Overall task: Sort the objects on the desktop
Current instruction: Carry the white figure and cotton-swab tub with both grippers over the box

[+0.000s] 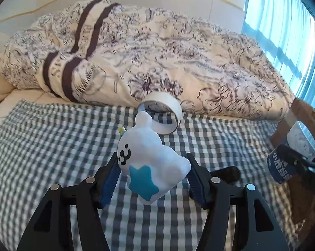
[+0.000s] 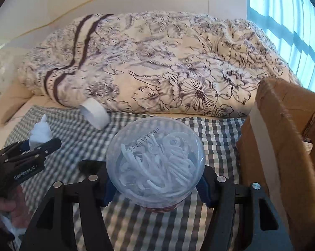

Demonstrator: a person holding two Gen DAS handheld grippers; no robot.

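My left gripper (image 1: 153, 172) is shut on a white plush toy (image 1: 149, 156) with a black face and a blue star, held above the checked cloth (image 1: 53, 146). Behind it a roll of white tape (image 1: 165, 113) lies on its side against the quilt. My right gripper (image 2: 155, 179) is shut on a clear round jar (image 2: 155, 159) full of white flossers, its bottom facing the camera. From the left wrist view that jar (image 1: 291, 156) and its blue label show at the far right. The right wrist view shows the toy (image 2: 40, 133), the left gripper (image 2: 50, 144) and the tape (image 2: 94, 113) at left.
A floral quilt (image 1: 157, 58) is heaped across the back of the bed. An open cardboard box (image 2: 283, 146) stands at the right, close beside the jar. A hand (image 2: 4, 211) holds the left gripper's handle. A bright window (image 1: 293, 31) is at the far right.
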